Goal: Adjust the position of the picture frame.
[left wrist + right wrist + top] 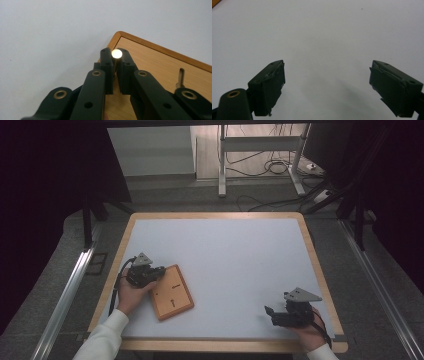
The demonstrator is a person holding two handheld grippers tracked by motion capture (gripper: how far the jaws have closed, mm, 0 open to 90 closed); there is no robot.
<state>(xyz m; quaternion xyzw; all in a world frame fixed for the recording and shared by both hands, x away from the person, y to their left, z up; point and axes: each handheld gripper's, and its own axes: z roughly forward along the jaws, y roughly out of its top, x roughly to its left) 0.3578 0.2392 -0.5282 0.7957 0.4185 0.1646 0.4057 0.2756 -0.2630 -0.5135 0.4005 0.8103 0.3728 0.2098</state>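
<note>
A small wooden board [171, 292] with dark slots lies at the table's front left. My left gripper [160, 271] rests at its near-left corner. In the left gripper view the jaws are shut on a thin metal pin [116, 53], whose shiny round end shows between the fingertips above the board [160, 62]. One slot [181, 77] in the board holds a second metal piece. My right gripper [270, 314] sits near the front right edge. Its jaws stand open in the right gripper view [327, 87], with bare white table between them.
The white table top [230, 255] has a wooden rim [310, 245]. Beyond the far edge are a desk frame [222, 165] and loose cables [272, 167] on the floor. Dark curtains flank both sides.
</note>
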